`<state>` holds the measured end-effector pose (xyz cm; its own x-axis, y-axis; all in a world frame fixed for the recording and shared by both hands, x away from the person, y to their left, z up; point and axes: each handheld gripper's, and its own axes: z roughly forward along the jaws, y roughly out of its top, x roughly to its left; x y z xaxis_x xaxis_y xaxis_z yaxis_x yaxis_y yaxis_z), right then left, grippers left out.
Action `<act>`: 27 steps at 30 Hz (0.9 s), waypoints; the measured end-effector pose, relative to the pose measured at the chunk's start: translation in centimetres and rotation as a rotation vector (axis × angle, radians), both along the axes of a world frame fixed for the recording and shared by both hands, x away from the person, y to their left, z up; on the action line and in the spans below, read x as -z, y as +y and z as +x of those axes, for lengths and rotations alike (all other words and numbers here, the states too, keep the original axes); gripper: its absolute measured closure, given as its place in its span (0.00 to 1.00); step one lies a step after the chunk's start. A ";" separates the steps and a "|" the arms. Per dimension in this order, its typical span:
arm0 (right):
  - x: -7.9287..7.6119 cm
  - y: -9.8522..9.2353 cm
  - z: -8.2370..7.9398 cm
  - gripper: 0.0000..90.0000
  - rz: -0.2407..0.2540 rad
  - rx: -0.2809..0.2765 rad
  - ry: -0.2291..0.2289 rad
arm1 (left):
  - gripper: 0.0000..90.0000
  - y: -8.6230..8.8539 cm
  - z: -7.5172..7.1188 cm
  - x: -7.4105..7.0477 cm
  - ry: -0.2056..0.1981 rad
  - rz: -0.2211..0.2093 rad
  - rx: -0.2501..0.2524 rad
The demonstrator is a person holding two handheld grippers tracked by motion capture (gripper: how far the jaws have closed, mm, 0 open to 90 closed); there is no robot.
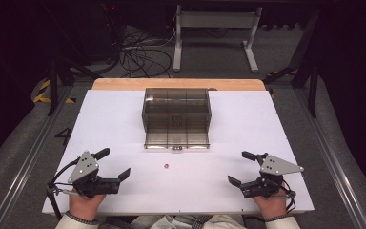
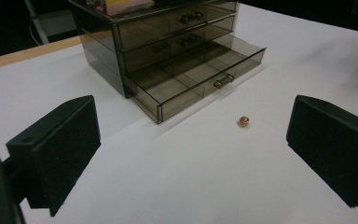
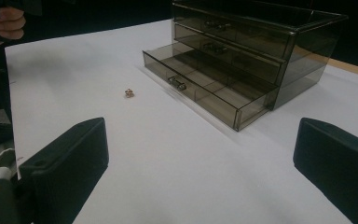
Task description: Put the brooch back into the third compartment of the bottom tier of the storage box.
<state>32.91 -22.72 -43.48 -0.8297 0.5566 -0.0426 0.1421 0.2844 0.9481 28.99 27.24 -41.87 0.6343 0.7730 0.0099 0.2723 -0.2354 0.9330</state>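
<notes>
Numeral "4" on floor [image 1: 63,136] (left of table)

In the high view the left tool [image 1: 114,164] sits at the lower left of the frame, held by a hand [image 1: 85,204] that enters from the bottom edge, its cuff just showing. Its two black jaws stand wide apart, pointing toward the frame's centre, with nothing between them. The right tool [image 1: 241,168] sits at the lower right, gripped by the other hand [image 1: 270,206], jaws likewise spread wide and empty. A grey three-cornered plate tops each tool, and both hover low over the surface.
</notes>
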 end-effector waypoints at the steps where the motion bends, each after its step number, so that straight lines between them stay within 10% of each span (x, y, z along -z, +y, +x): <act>1: 0.0 0.0 0.0 0.04 0.000 -0.001 0.000 | 0.04 -0.1 0.2 -0.1 0.006 0.001 0.005; 27: 0.1 0.0 0.0 0.05 -0.005 -0.006 0.011 | 0.05 -3.5 3.5 -2.1 0.065 0.034 0.119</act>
